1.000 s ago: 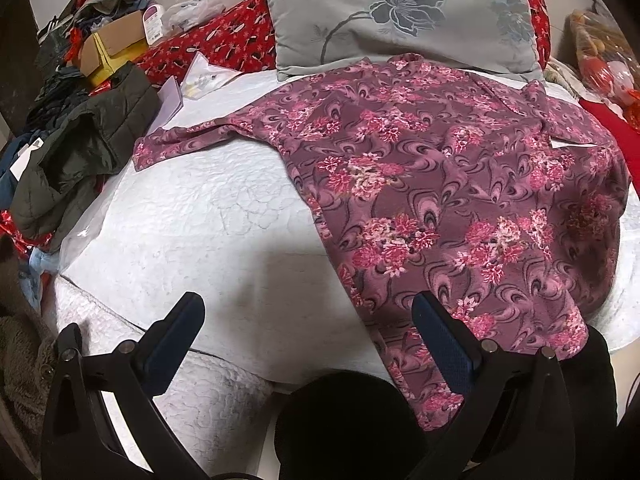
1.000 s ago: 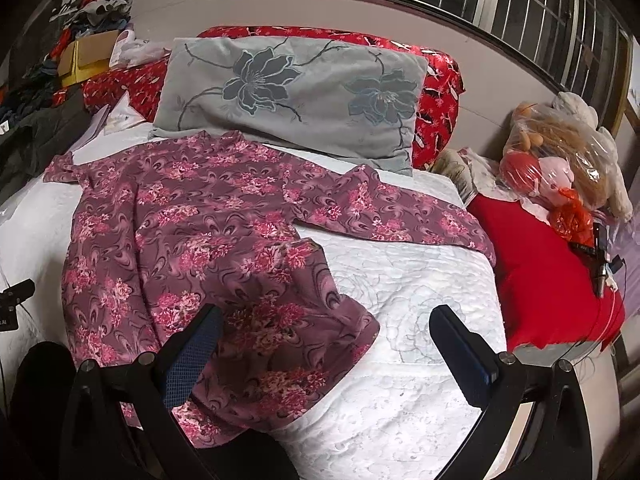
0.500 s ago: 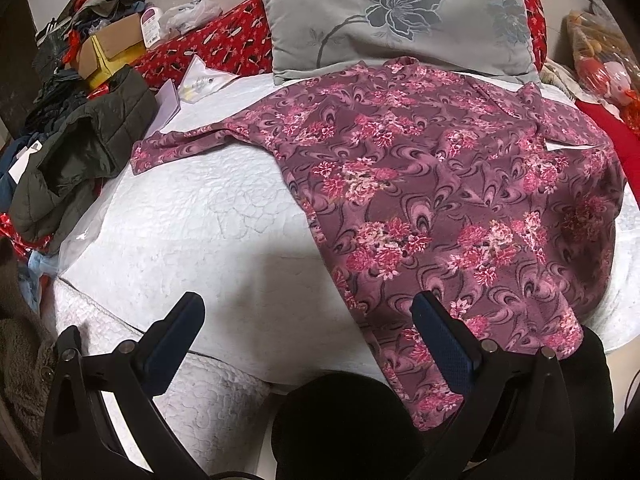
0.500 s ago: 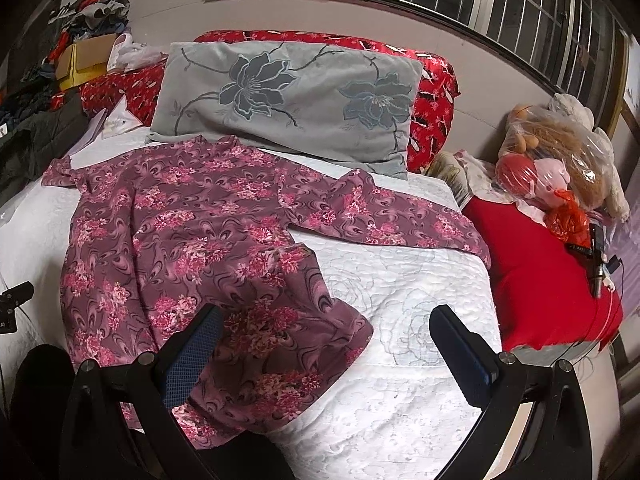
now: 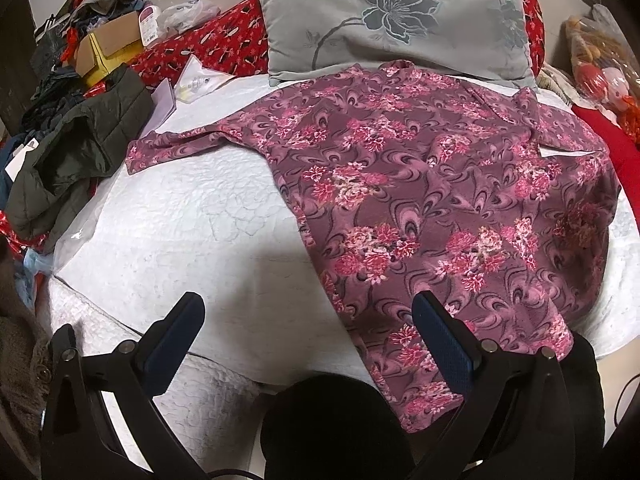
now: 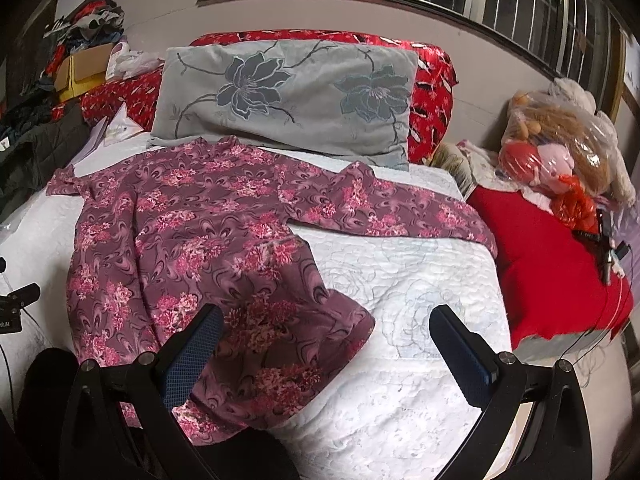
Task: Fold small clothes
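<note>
A mauve long-sleeved top with pink flowers [image 5: 432, 184] [image 6: 192, 240] lies spread on the white quilted bed [image 5: 192, 232] [image 6: 420, 288], collar toward the grey pillow, hem hanging over the near edge. Both sleeves stretch out sideways. My left gripper [image 5: 306, 320] is open above the near bed edge, its right finger over the hem's left side. My right gripper [image 6: 326, 334] is open too, with its left finger over the rumpled lower right corner of the top. Neither holds anything.
A grey flower-print pillow [image 6: 288, 96] leans on a red patterned cushion [image 6: 432, 84] at the head. A dark green jacket [image 5: 76, 148], a cardboard box [image 5: 108, 46] and piled clothes sit left. A red cushion [image 6: 548, 264] and bagged plush toys [image 6: 560, 152] lie right.
Both grippers have risen and drawn back a little, so the top and pillow sit lower in each view. The garment lies as before; both stay open.
</note>
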Demonstrator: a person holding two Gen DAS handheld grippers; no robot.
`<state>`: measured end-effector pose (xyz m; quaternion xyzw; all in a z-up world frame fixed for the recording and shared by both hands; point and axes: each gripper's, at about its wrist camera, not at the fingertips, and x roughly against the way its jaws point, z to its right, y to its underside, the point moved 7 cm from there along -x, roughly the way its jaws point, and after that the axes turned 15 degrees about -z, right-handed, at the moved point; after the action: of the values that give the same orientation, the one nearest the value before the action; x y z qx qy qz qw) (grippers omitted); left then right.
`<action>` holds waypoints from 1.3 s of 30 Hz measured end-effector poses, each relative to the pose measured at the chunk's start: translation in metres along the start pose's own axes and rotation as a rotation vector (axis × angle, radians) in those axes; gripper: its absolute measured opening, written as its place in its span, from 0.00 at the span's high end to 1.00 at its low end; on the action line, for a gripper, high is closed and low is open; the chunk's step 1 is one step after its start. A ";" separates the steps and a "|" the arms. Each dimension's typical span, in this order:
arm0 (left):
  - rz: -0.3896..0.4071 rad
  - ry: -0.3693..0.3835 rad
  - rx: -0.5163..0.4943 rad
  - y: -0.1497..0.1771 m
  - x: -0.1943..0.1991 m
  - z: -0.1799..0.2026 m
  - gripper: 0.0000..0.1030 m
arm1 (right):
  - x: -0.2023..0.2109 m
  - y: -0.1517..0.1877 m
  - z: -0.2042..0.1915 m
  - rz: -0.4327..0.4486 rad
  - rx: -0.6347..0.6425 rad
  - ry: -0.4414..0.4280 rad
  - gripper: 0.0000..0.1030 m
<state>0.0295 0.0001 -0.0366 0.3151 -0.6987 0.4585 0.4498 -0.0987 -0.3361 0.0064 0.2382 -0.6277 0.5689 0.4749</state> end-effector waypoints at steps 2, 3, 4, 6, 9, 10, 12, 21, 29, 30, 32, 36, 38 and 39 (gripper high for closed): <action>-0.002 0.009 0.004 0.000 0.000 0.000 0.00 | -0.001 0.004 0.004 -0.004 0.001 -0.001 0.00; -0.004 0.013 0.006 0.000 0.000 0.000 0.00 | -0.001 0.004 0.004 -0.004 0.001 -0.001 0.00; -0.006 0.018 0.008 0.000 -0.001 0.000 0.00 | -0.001 0.005 0.004 -0.004 0.002 -0.004 0.00; -0.007 0.024 0.012 -0.001 -0.001 0.001 0.00 | -0.001 0.007 0.005 -0.006 0.002 -0.011 0.00; -0.010 0.029 0.014 -0.001 -0.001 0.002 0.00 | -0.001 0.010 0.007 -0.009 -0.003 -0.026 0.00; -0.010 0.029 0.014 -0.001 -0.001 0.002 0.00 | -0.001 0.010 0.007 -0.009 -0.003 -0.026 0.00; -0.011 0.029 0.014 -0.001 -0.001 0.002 0.00 | -0.002 0.011 0.007 -0.013 -0.005 -0.030 0.00; -0.020 0.034 0.021 0.000 -0.005 0.002 0.00 | -0.004 0.011 0.004 -0.017 0.004 -0.050 0.00; -0.030 0.034 0.020 -0.002 -0.009 0.002 0.00 | -0.007 0.010 0.002 -0.025 0.011 -0.059 0.00; -0.032 0.032 0.019 -0.002 -0.010 0.001 0.00 | -0.007 0.010 0.002 -0.024 0.013 -0.060 0.00; -0.041 0.035 0.024 -0.003 -0.013 0.000 0.00 | -0.008 0.010 0.002 -0.024 0.013 -0.067 0.00; -0.101 0.077 0.075 -0.003 -0.028 -0.010 0.00 | -0.016 0.008 0.013 -0.044 -0.025 -0.098 0.01; -0.137 0.095 0.103 -0.002 -0.037 -0.015 0.00 | -0.019 0.009 0.017 -0.048 -0.034 -0.099 0.01; -0.152 0.103 0.113 -0.002 -0.040 -0.017 0.00 | -0.021 0.009 0.021 -0.052 -0.041 -0.101 0.01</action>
<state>0.0524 0.0160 -0.0702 0.3680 -0.6218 0.4773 0.5002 -0.1037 -0.3584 -0.0145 0.2732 -0.6562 0.5304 0.4620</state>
